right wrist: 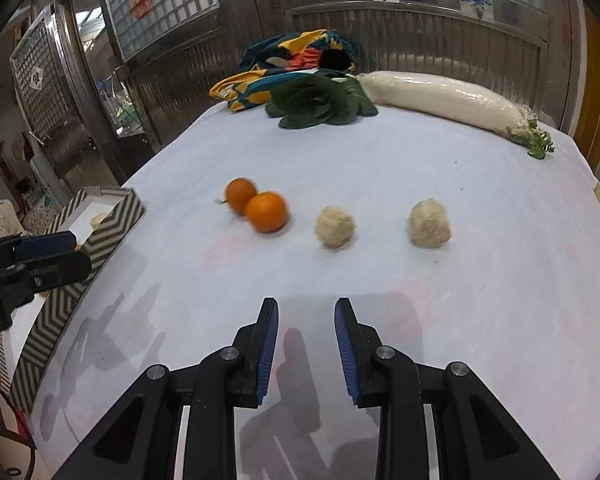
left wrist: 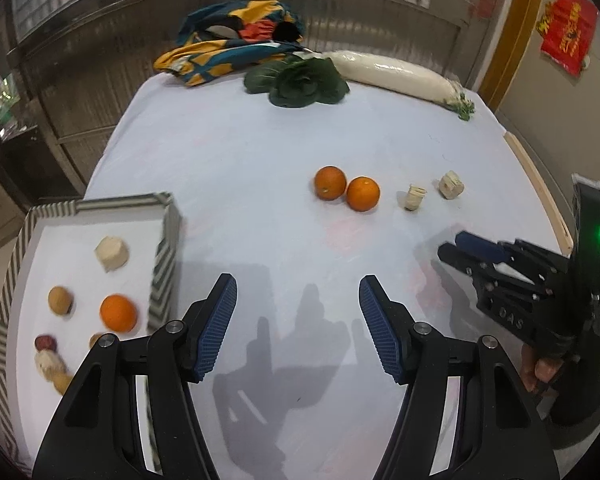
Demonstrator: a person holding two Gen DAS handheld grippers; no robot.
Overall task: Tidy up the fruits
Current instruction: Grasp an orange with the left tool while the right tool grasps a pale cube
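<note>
On the table (left wrist: 240, 152), a tray (left wrist: 168, 240) sits at the left edge, holding one orange (left wrist: 118, 313) and several smaller pieces. Near the table's middle two oranges (left wrist: 346, 189) touch each other; right of them lie two pale chunks (left wrist: 432, 191), apart, in a row toward the right edge. Along the far edge lie a bundled cloth (left wrist: 236, 40) at the left, a leafy vegetable (left wrist: 304, 82) before it, and a long radish (left wrist: 404, 74) reaching the far right corner.

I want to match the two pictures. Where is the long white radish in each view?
Left wrist view: the white radish lies at the far edge of the table, upper right of centre, its leafy end to the right.
Right wrist view: the white radish is also at the far edge, upper right.
Shared landmark: the dark green leafy vegetable beside its left end.
</note>
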